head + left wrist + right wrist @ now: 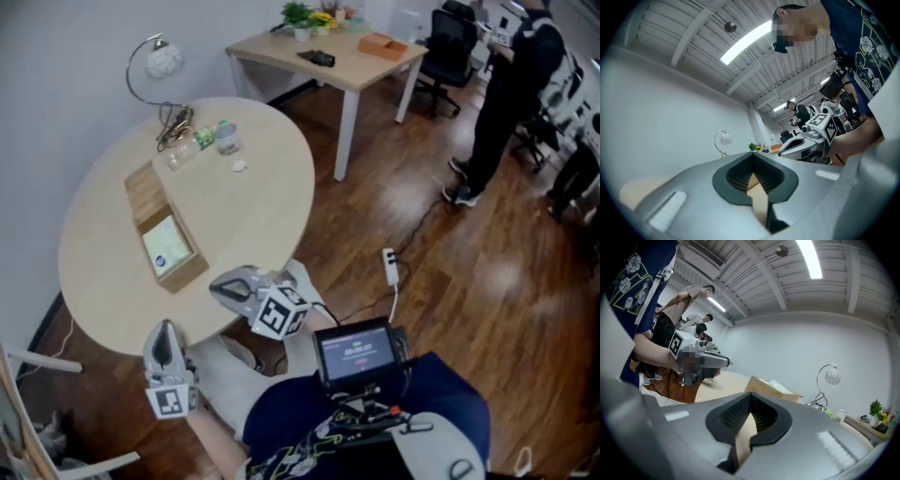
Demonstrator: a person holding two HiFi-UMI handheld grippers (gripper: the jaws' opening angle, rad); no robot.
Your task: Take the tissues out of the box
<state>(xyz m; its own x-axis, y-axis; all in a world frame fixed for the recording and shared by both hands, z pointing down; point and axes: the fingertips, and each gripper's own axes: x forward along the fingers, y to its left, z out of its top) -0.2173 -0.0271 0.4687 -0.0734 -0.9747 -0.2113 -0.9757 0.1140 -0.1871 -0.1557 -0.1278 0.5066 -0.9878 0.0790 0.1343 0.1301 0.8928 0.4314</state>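
Jaws pressed together, empty, on left gripper (165, 330) and right gripper (218, 284), both near the table (262, 187) edge, short of the tissue box (147, 197).

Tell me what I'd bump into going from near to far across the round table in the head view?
Left claw at the near edge → wooden box → small jar and bottles → lamp at the far edge.

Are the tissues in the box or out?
In: the tissue pack lies inside the open wooden box on the round table, untouched.
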